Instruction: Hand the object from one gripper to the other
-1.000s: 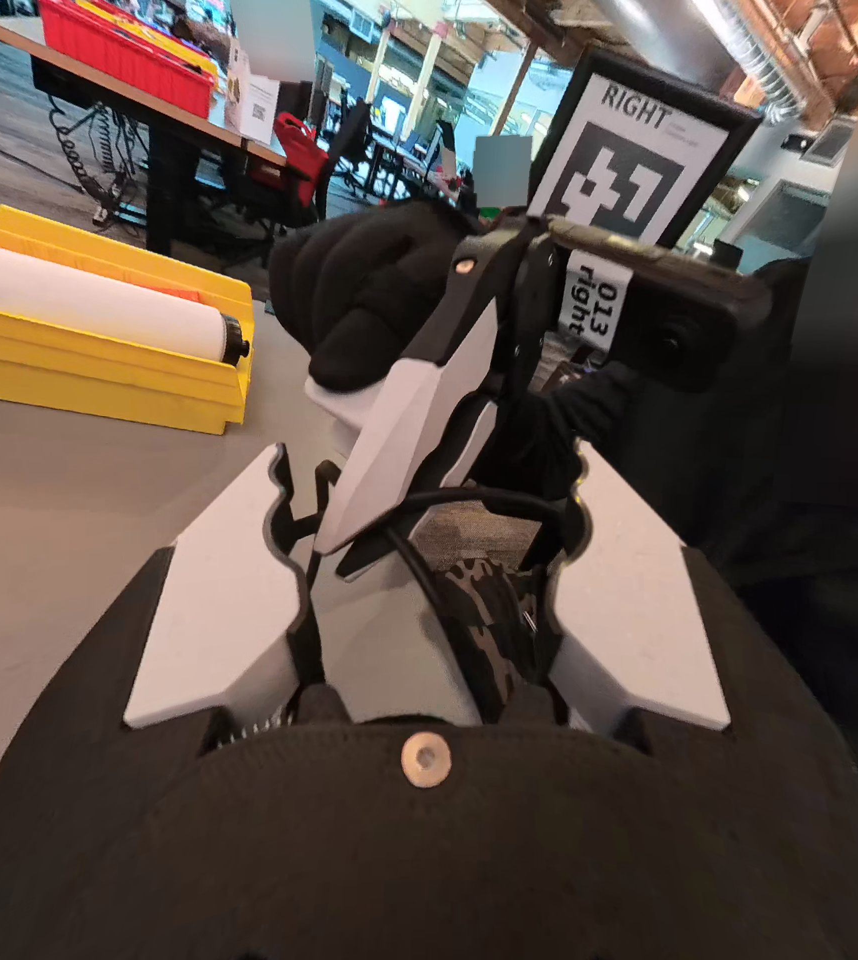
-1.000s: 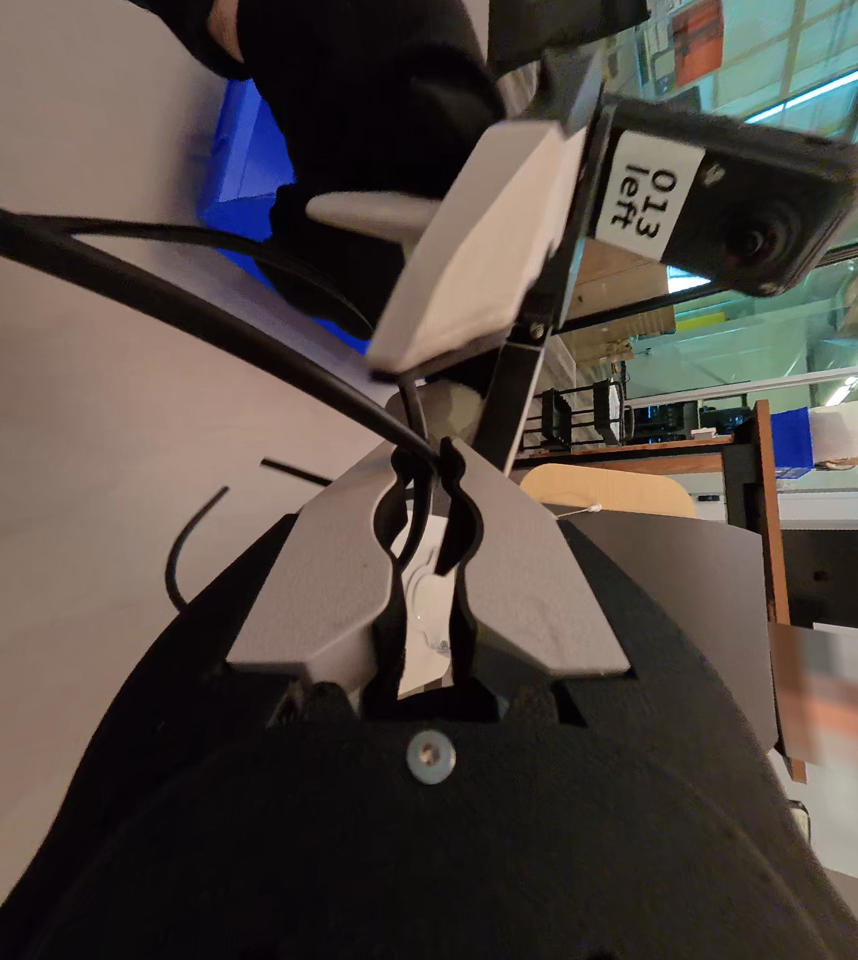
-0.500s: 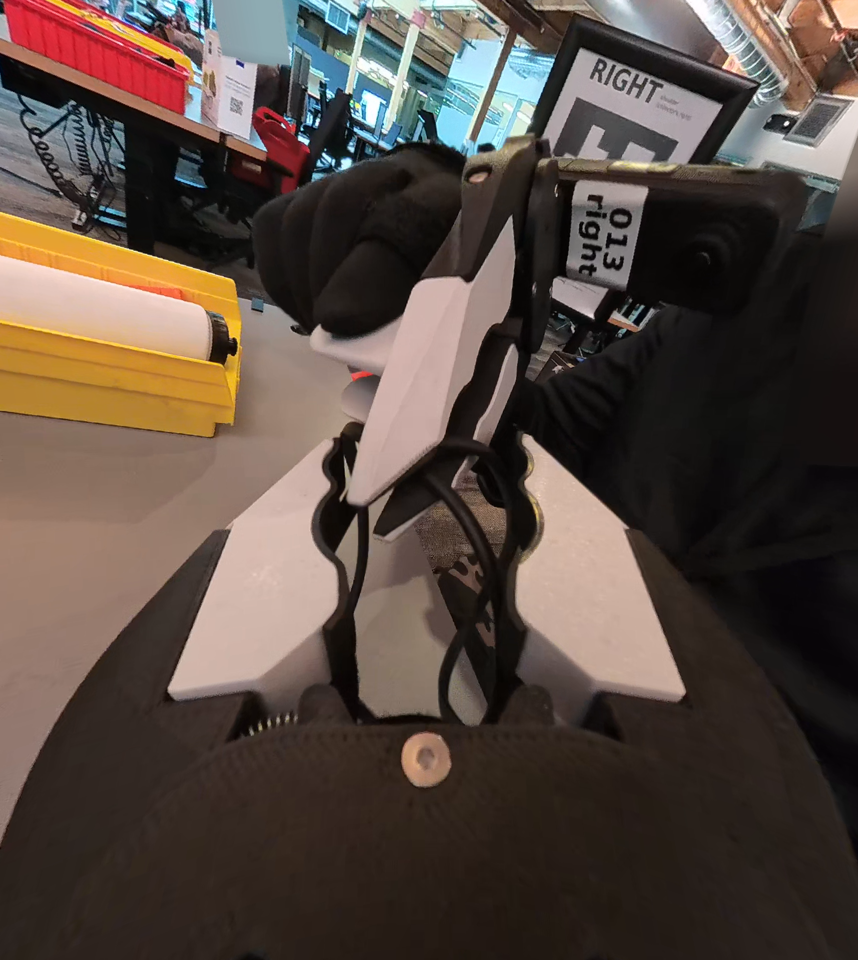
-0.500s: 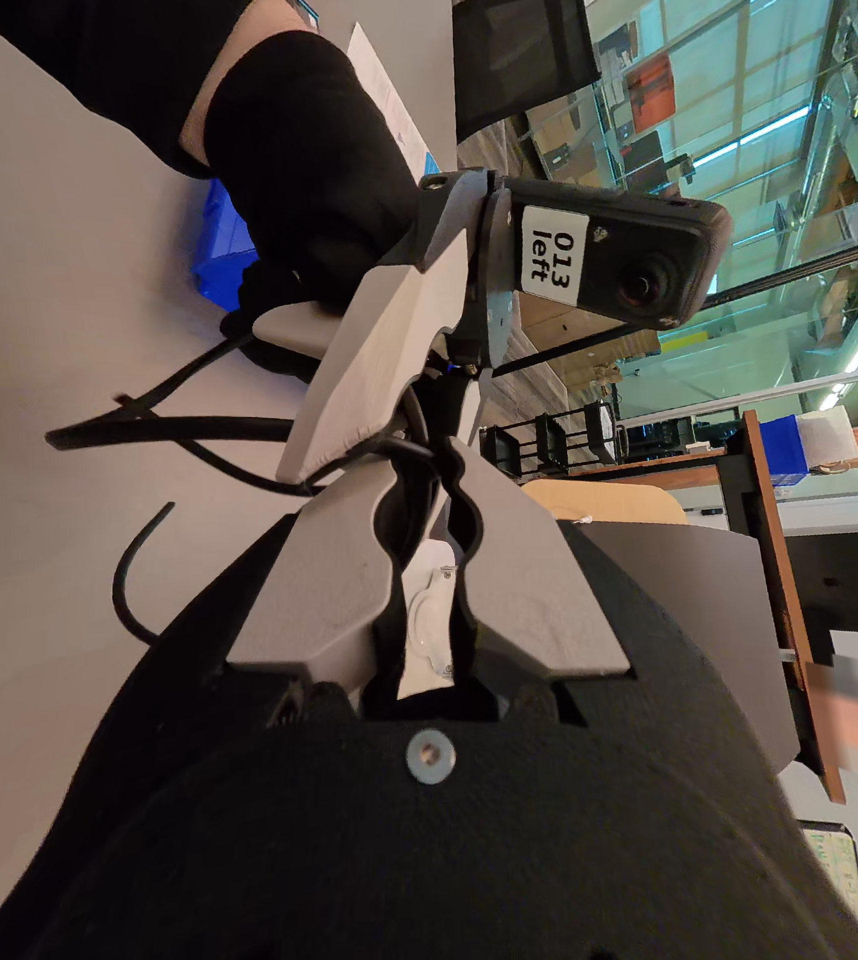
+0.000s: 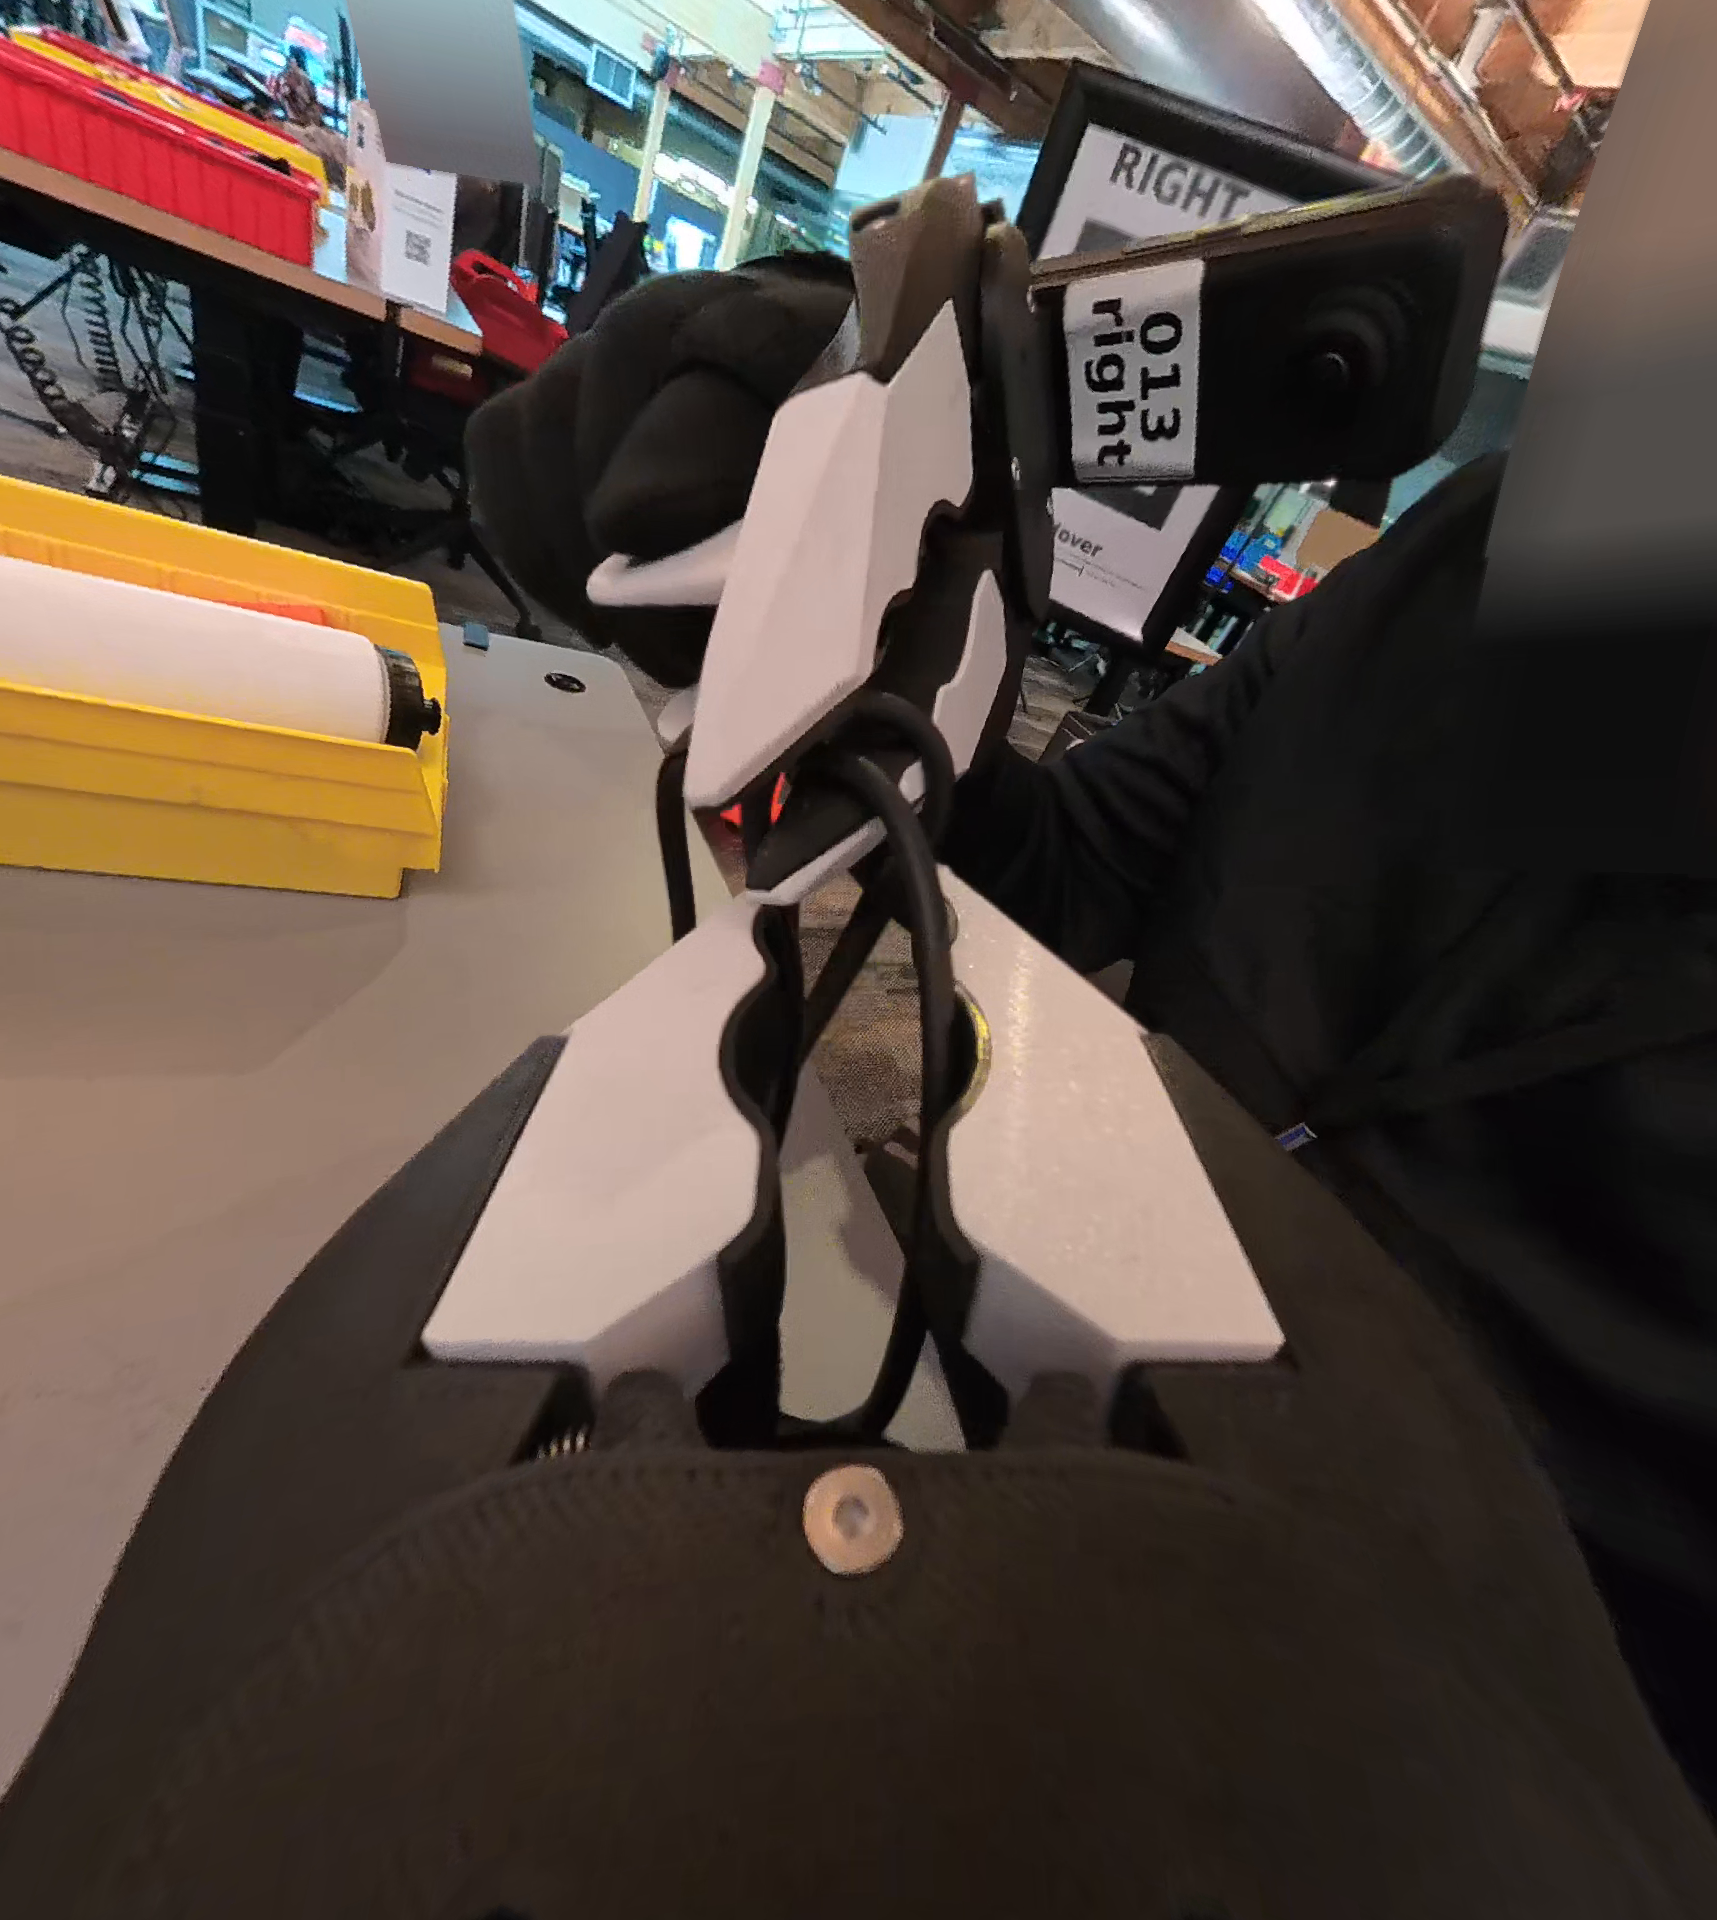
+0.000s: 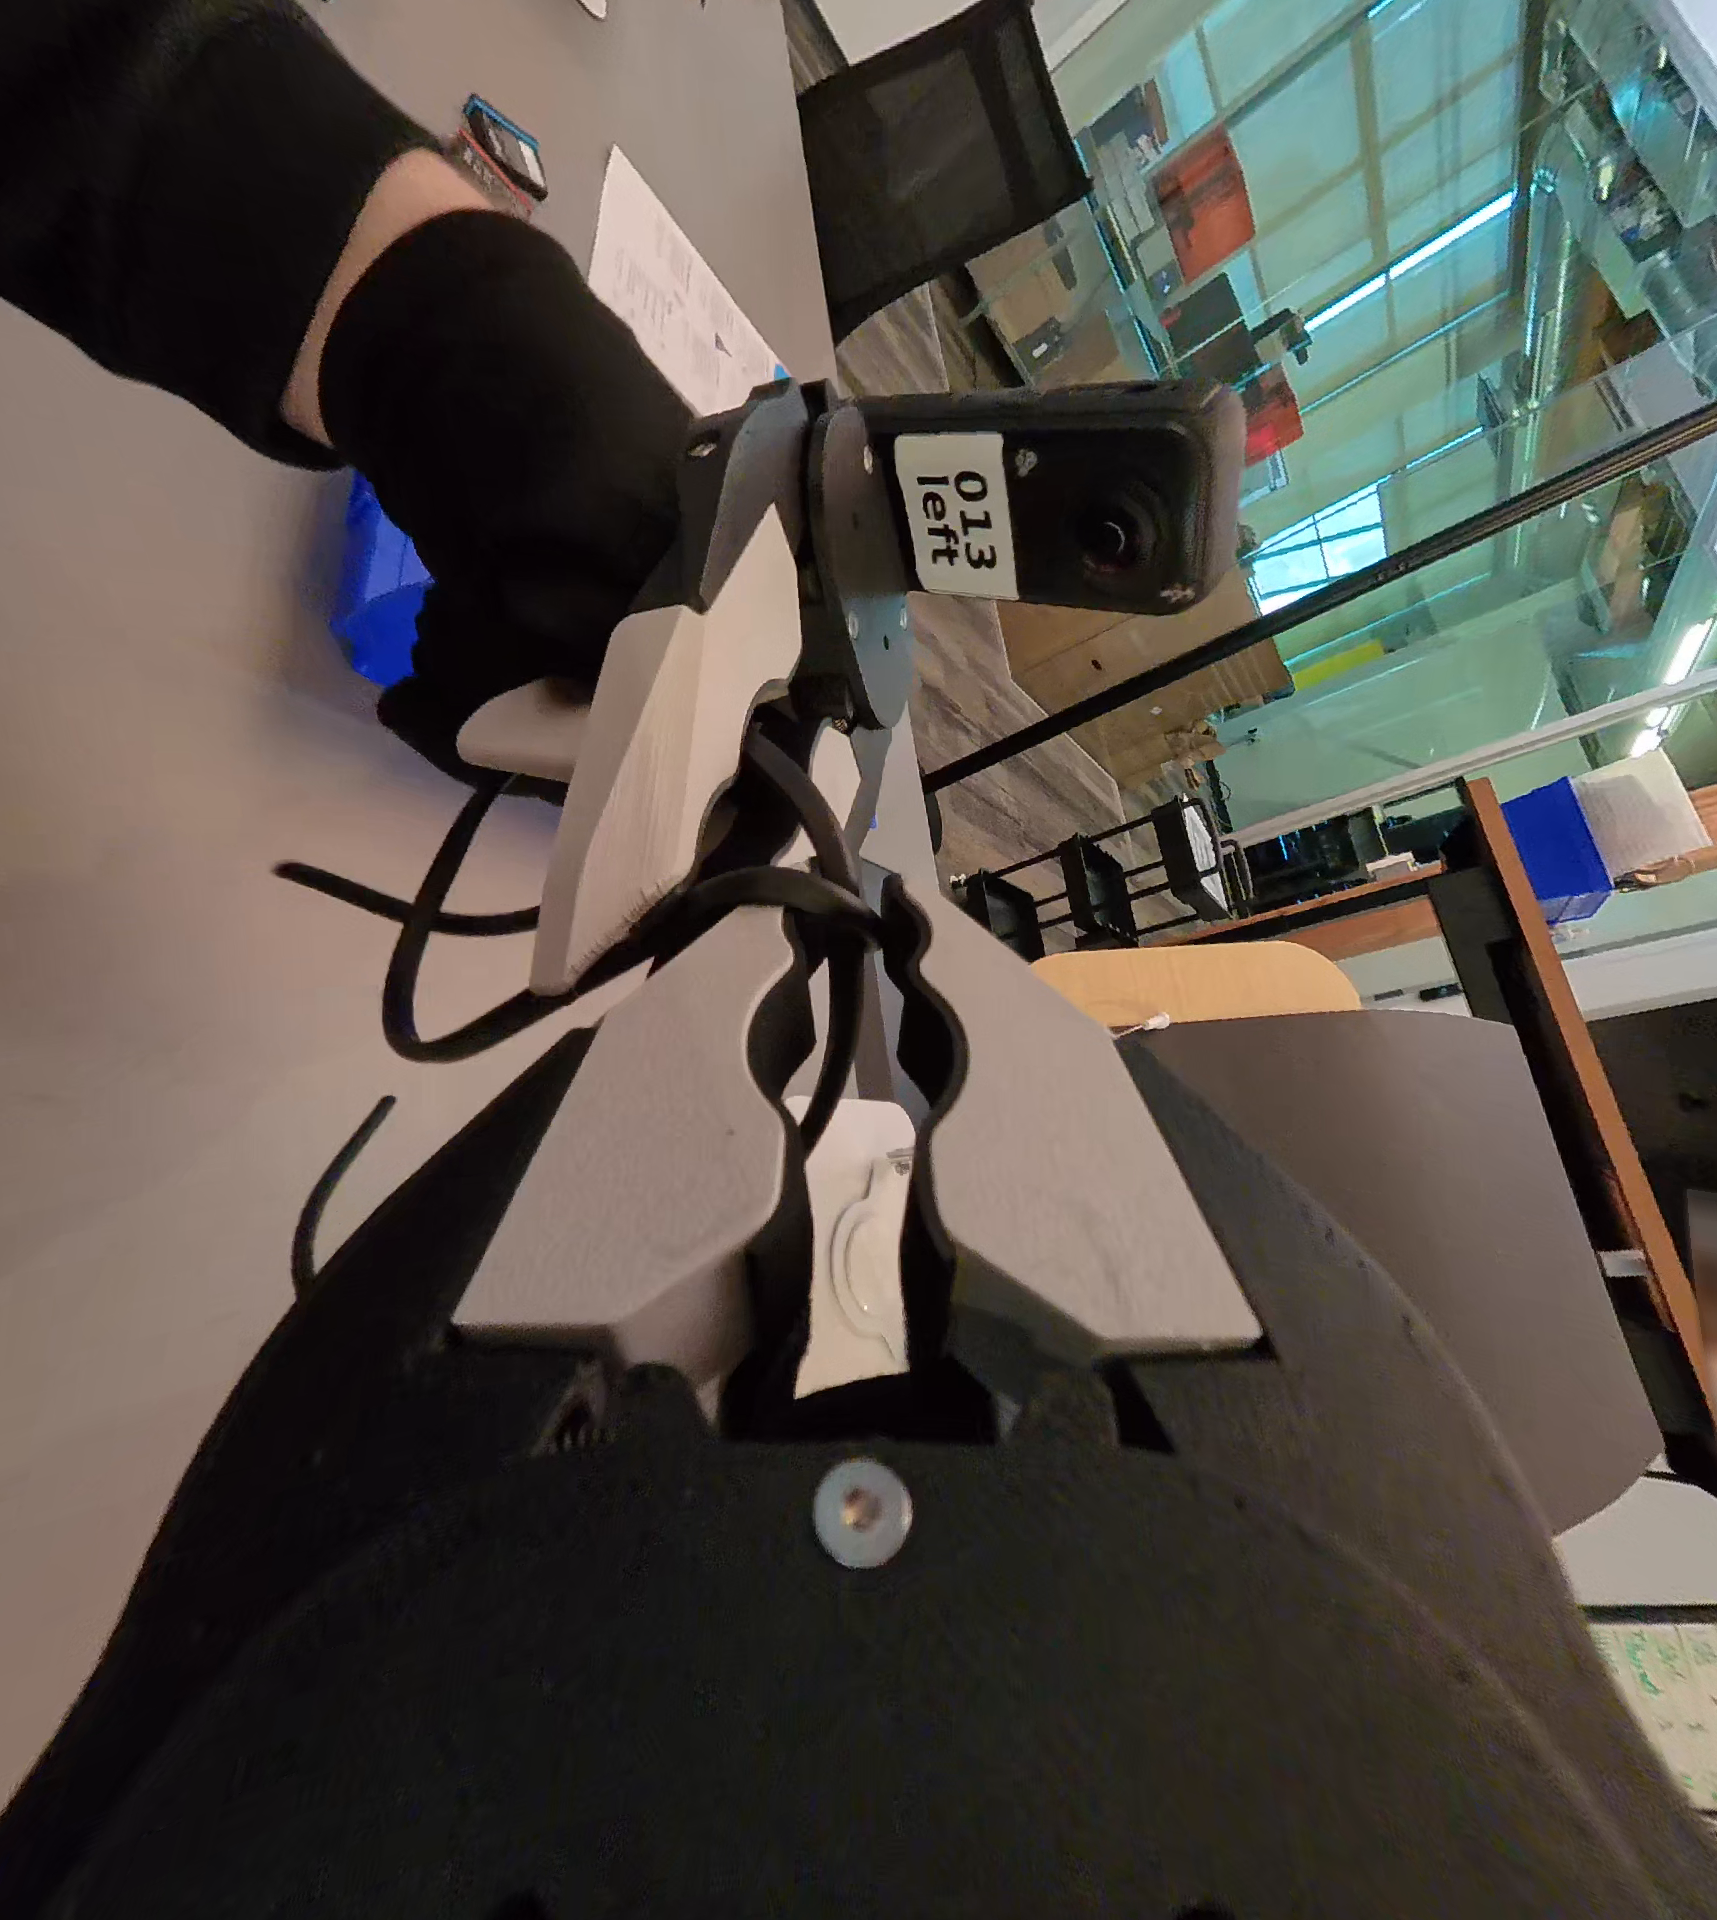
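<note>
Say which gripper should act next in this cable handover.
Left, probably. A loop of the black cable sits between the fingers of the left gripper, but a firm grip isn't clear, so it should finish closing. The right gripper pinches the cable at its tips and should release only afterwards.

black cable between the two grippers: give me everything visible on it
The black cable is thin, round and rubbery-looking, bent into loose loops. In the left wrist view two strands run down between the left gripper fingers, which have closed on it. The right gripper pinches it at its fingertips. In the right wrist view a loop and a loose end hang over the grey table. No plug is visible.
</note>
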### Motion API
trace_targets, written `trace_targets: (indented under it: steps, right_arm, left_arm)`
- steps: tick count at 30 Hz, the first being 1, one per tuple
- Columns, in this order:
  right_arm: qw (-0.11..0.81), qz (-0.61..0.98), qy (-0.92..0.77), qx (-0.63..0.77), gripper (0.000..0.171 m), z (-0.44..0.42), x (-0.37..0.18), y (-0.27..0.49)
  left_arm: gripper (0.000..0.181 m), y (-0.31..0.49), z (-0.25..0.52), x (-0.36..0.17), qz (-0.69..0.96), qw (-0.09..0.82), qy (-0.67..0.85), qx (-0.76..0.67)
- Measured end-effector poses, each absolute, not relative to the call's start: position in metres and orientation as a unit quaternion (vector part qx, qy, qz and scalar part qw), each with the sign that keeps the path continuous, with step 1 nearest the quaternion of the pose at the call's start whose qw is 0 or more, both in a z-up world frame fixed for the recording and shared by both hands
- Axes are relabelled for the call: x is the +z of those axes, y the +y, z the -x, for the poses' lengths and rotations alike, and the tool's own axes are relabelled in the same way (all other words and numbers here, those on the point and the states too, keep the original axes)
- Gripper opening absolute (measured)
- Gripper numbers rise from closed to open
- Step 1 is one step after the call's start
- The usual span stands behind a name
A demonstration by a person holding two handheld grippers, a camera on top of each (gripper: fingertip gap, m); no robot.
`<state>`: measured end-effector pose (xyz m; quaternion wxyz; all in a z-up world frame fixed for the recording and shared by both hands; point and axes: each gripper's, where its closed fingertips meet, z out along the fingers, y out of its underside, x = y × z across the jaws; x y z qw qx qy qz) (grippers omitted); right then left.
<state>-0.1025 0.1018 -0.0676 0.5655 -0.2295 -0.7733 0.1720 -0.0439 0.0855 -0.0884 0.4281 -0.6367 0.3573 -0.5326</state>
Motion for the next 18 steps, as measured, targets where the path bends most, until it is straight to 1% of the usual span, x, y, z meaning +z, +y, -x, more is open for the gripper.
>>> trace_targets:
  steps: [2, 6, 13, 18]
  right_arm:
    - [0.568, 0.232, -0.770, 0.177, 0.008, 0.102, -0.065, 0.103]
    - [0.573, 0.245, -0.759, 0.185, 0.008, 0.099, -0.061, 0.110]
    - [0.572, 0.267, -0.754, 0.181, 0.009, 0.099, -0.063, 0.122]
    - [0.561, 0.294, -0.751, 0.186, 0.026, 0.095, -0.065, 0.130]
  left_arm:
    - [0.016, 0.086, 0.044, -0.088, 0.637, 0.426, 0.356, -0.535]
    - [0.002, 0.090, 0.048, -0.087, 0.640, 0.441, 0.352, -0.522]
    - [0.001, 0.103, 0.053, -0.091, 0.665, 0.466, 0.345, -0.471]
    - [0.001, 0.106, 0.056, -0.096, 0.678, 0.465, 0.346, -0.451]
